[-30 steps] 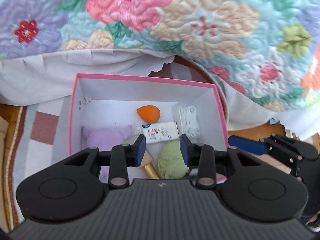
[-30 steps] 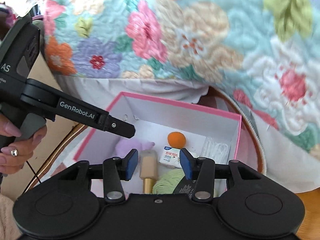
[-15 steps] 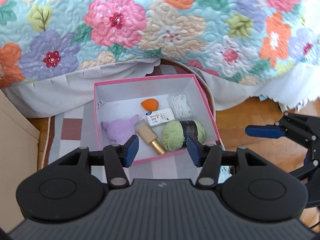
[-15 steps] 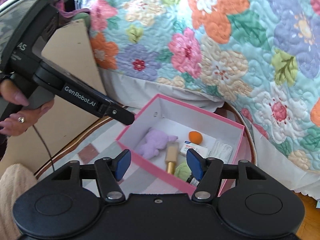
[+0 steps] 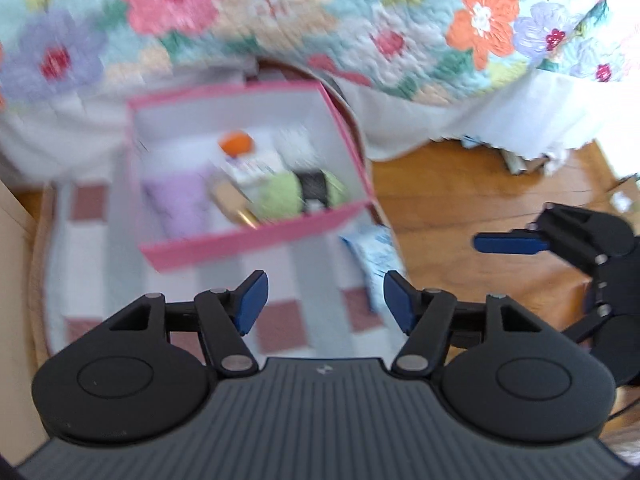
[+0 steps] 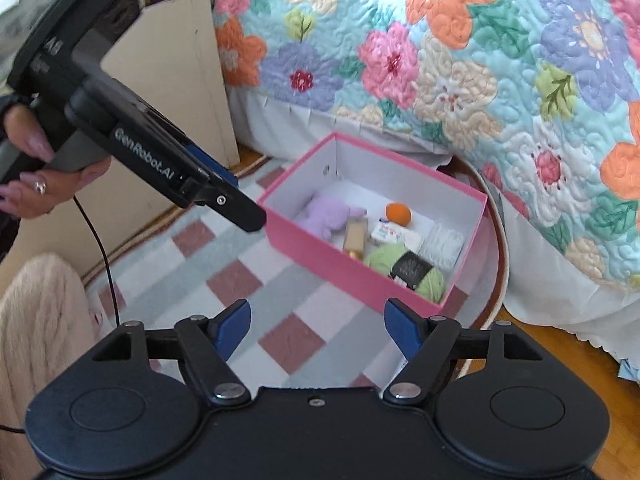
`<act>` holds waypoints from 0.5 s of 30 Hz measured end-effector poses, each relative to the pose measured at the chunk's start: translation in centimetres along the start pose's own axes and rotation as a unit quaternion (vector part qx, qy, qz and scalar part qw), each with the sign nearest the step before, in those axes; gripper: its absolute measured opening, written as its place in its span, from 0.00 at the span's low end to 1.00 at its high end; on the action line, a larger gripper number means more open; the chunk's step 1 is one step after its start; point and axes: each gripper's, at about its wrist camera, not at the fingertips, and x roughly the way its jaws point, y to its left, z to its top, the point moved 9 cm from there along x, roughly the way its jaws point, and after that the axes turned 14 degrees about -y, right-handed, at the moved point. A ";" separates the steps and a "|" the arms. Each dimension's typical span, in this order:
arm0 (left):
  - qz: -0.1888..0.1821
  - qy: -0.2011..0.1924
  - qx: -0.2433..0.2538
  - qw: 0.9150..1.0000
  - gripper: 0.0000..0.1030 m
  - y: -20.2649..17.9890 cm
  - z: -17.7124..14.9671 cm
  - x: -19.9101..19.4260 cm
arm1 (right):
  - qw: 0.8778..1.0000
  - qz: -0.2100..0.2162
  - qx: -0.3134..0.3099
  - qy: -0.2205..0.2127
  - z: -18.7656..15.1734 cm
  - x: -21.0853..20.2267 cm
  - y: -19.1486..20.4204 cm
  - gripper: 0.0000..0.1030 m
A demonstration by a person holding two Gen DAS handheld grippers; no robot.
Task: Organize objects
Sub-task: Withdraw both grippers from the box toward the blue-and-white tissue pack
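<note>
Both grippers empty, fingers spread wide. Right gripper [image 6: 317, 328] hovers over checkered rug [image 6: 236, 280]; left gripper [image 5: 325, 300] does too, view blurry. Blue-white packet [image 5: 374, 252] lies on rug just right of left fingers, off pink box's [image 6: 320, 258] near corner, long axis running roughly away from camera. Left looks nearer, I'd guess it's next grab. Box further ahead holds purple plush [image 6: 330, 218], gold-capped bottle [image 6: 355, 236], green yarn [image 6: 404, 268], orange sponge [image 6: 398, 214]. Floral quilt [image 6: 440, 60] behind.

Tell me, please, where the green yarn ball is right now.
In the right wrist view, the yarn lies in the pink box's near right corner, beside the gold-capped bottle and in front of the white packet.
</note>
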 end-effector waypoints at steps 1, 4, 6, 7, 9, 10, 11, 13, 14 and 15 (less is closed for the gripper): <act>-0.005 0.003 -0.007 1.000 0.61 0.0 -0.4 0.4 | 1.000 0.000 0.000 0.004 -0.4 0.0 0.0 0.76; -0.005 0.011 -0.009 1.000 0.61 -0.2 -1.5 1.8 | 1.000 0.003 0.010 0.016 -1.8 0.3 -0.3 0.78; -0.007 0.015 -0.004 1.000 0.61 -0.5 -2.2 2.9 | 1.000 0.002 0.017 0.022 -2.9 0.7 -0.5 0.79; -0.009 0.016 -0.001 1.000 0.61 -0.6 -2.4 3.4 | 0.999 -0.001 0.021 0.027 -3.6 1.0 -0.8 0.79; -0.013 0.017 0.004 1.000 0.63 -0.9 -3.1 4.8 | 0.999 -0.010 0.029 0.039 -4.9 1.8 -1.2 0.79; -0.015 0.019 0.004 1.000 0.64 -1.1 -3.4 5.6 | 0.998 -0.014 0.032 0.045 -5.5 2.2 -1.4 0.79; -0.019 0.023 0.003 1.000 0.64 -1.2 -3.9 6.4 | 0.998 -0.014 0.034 0.050 -6.0 2.7 -1.5 0.79; -0.027 0.034 -0.002 0.999 0.64 -1.5 -4.7 8.1 | 0.998 -0.018 0.032 0.054 -6.9 3.4 -1.7 0.80; -0.033 0.035 0.000 0.999 0.64 -1.8 -5.0 9.2 | 0.998 -0.021 0.033 0.054 -7.3 3.8 -1.9 0.80; -0.034 0.030 0.001 0.999 0.64 -1.9 -5.3 10.2 | 0.998 -0.023 0.033 0.056 -7.8 4.2 -2.1 0.81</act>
